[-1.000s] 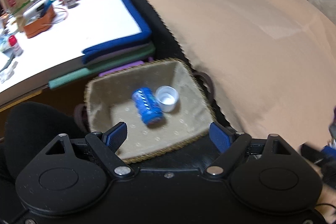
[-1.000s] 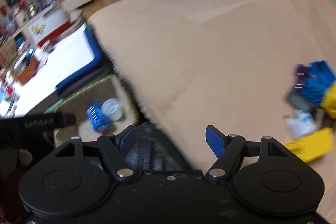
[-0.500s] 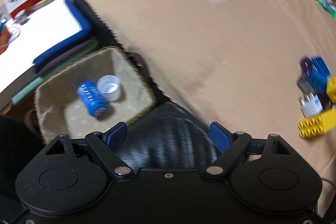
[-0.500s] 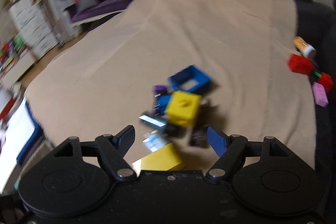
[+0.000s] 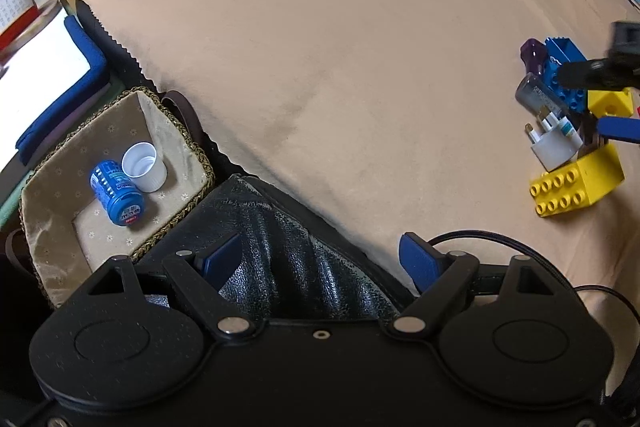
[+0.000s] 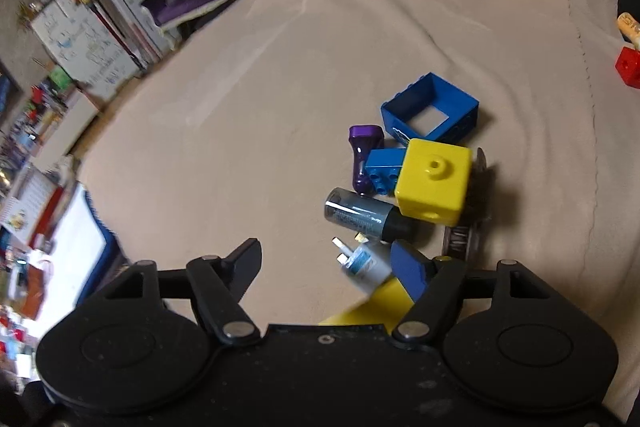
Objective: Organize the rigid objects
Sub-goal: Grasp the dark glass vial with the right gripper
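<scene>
Toys and small hard items are heaped on the tan blanket (image 6: 360,27): yellow cube (image 6: 434,183), blue frame block (image 6: 430,107), small blue brick (image 6: 382,167), purple bottle (image 6: 363,155), grey cylinder (image 6: 362,215), white plug (image 6: 366,261), yellow brick (image 5: 576,183).

Right gripper (image 6: 326,263) is held just near the pile, jaws apart, nothing between them; the right finger pad sits over the plug.

Left gripper (image 5: 320,259) is likewise spread and empty, over the black leather edge.

Basket (image 5: 44,195) at far left, well apart from the pile, is seen to hold a blue can (image 5: 118,193) and a white cup (image 5: 145,167).

Plug is judged light, stiff, smooth; best pinched across the flat body sides, not the prongs. Cylinder is likely to roll, so it should be gripped across its middle.
</scene>
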A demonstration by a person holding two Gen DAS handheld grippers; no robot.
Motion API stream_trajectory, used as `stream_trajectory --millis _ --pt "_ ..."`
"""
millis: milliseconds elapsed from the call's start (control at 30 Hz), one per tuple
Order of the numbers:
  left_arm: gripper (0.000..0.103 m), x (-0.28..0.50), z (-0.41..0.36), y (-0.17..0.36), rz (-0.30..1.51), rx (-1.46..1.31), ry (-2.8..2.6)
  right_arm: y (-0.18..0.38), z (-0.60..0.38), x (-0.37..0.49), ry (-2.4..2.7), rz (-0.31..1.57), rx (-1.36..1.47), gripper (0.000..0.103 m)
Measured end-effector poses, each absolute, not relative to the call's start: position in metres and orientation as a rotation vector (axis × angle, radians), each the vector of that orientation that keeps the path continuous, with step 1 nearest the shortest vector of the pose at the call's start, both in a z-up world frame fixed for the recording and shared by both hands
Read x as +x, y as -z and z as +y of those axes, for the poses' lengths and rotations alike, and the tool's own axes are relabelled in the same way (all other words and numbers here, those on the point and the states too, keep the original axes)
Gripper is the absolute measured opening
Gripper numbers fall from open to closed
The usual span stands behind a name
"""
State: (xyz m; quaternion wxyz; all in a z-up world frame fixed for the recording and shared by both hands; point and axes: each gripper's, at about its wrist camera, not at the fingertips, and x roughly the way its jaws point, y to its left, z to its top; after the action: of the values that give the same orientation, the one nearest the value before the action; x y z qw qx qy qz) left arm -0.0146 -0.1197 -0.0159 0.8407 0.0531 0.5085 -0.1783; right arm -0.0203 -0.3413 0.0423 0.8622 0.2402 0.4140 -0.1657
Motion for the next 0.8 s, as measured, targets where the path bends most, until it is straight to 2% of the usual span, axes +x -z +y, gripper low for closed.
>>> stream_trajectory --millis 333,367,400,433,500,600,700,800 --pt "0.082 -0.014 -0.118 0.017 1.068 0.095 0.382 -0.019 -0.337 0.020 0.500 0.902 0.380 0.072" --pt "0.082 -0.014 -0.118 0.017 1.067 0.096 0.384 -0.022 -0.337 0.016 0.509 0.895 0.358 0.068" --pt "0.082 -0.014 -0.118 0.017 1.066 0.097 0.387 -0.022 -0.336 0.015 0.520 0.890 0.335 0.055" --pt "0.082 -0.015 -0.118 0.017 1.066 0.098 0.388 -0.022 -0.334 0.017 0.533 0.887 0.295 0.038" --pt "0.082 -0.015 -0.118 0.016 1.064 0.100 0.391 -0.022 -0.334 0.018 0.532 0.879 0.260 0.016" --pt "0.082 -0.015 -0.119 0.017 1.064 0.104 0.394 -0.019 -0.345 0.019 0.522 0.875 0.278 0.018" --pt "0.082 -0.014 -0.120 0.018 1.065 0.107 0.395 -0.019 -0.358 0.013 0.498 0.879 0.326 0.039" --pt "0.082 -0.014 -0.120 0.019 1.067 0.108 0.394 -0.019 -0.368 0.006 0.450 0.885 0.410 0.053"
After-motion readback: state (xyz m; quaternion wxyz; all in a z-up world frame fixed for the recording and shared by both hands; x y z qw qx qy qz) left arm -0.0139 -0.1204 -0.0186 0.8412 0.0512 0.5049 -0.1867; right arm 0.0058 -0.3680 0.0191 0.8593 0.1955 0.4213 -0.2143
